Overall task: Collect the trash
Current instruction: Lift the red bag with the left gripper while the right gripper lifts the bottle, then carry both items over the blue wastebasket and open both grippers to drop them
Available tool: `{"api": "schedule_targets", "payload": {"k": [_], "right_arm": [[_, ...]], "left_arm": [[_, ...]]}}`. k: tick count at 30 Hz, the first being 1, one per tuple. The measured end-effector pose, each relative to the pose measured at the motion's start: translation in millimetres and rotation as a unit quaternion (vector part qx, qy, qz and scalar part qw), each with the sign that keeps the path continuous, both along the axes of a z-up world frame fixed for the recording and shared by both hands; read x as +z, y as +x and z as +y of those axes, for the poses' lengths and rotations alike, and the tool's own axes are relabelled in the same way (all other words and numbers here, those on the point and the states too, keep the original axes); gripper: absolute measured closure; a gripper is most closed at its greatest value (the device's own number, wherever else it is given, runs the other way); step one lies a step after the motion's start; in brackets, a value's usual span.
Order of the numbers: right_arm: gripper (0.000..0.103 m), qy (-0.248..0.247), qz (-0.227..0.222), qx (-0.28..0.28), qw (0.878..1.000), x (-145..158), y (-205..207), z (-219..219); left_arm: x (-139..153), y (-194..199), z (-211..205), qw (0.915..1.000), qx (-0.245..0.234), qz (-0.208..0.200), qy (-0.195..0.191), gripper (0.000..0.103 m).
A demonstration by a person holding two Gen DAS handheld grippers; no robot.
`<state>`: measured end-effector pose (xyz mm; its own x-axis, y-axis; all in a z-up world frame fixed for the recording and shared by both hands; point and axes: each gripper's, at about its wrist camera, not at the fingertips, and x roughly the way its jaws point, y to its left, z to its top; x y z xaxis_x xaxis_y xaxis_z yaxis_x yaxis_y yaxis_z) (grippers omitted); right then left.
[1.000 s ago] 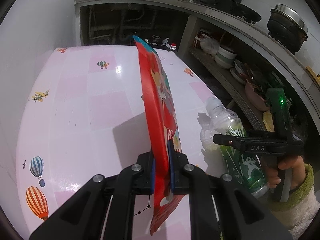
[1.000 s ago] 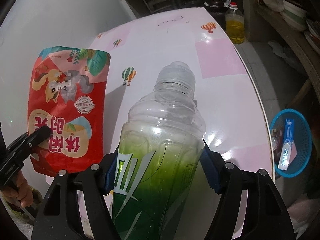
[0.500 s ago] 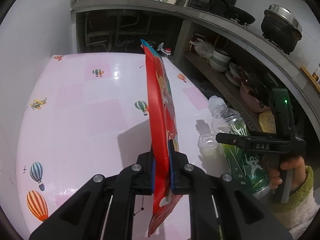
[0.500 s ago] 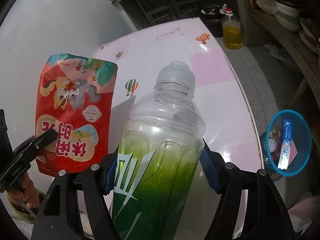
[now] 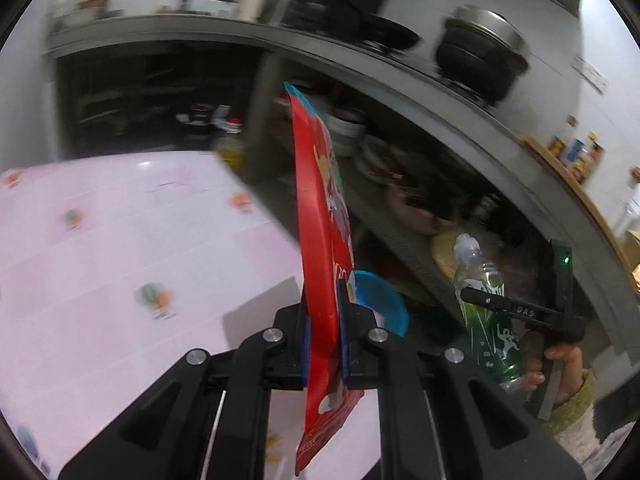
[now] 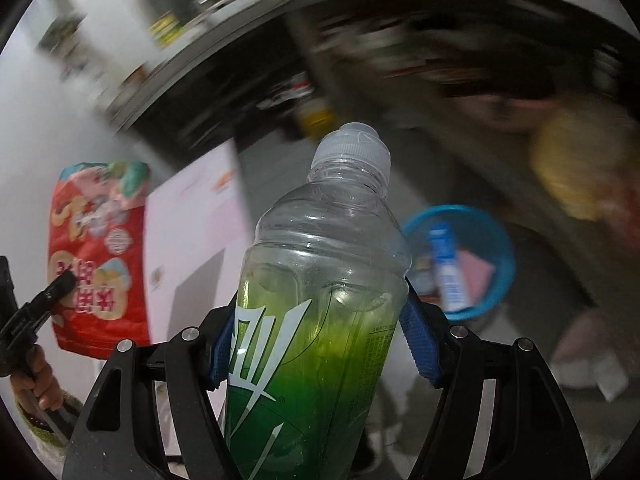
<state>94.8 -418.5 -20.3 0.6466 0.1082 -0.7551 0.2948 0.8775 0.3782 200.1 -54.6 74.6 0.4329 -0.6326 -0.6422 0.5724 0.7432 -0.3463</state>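
My left gripper (image 5: 323, 328) is shut on a red snack bag (image 5: 320, 232), held upright and edge-on over the right edge of the pink table (image 5: 120, 248). The bag also shows in the right wrist view (image 6: 96, 256), at the left. My right gripper (image 6: 320, 340) is shut on a clear plastic bottle (image 6: 320, 280) with a green label, held upright off the table. The bottle shows in the left wrist view (image 5: 486, 312), at the right. A blue trash basket (image 6: 500, 248) on the floor holds several pieces of trash; it also shows behind the bag in the left wrist view (image 5: 384, 300).
A long grey counter (image 5: 400, 92) with a black pot (image 5: 480, 52) runs along the back and right, with shelves of bowls (image 5: 348, 132) beneath. A bottle of yellow oil (image 6: 316, 116) stands on the floor beyond the table. Both views are motion-blurred.
Both grippers have swung right, off the table toward the floor side, carrying the bag and the bottle. The blue basket has come nearer the middle of both views.
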Motion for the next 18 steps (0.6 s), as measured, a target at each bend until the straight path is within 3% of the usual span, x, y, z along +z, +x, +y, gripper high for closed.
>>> {"api": "schedule_targets", "payload": {"k": [7,18], "right_arm": [[0.037,0.012,0.040,-0.089,0.995,-41.6,-32.4,-52.0],[0.037,0.067,0.095,-0.134,0.984,-116.6,-12.3,-93.1]], "left_arm": [[-29.1,34.5,-108.9,0.9919,-0.098,0.080,0.008,0.093],[-125.3,78.0,-266.5,0.9663,-0.148,0.150,0.148,0.093]]}}
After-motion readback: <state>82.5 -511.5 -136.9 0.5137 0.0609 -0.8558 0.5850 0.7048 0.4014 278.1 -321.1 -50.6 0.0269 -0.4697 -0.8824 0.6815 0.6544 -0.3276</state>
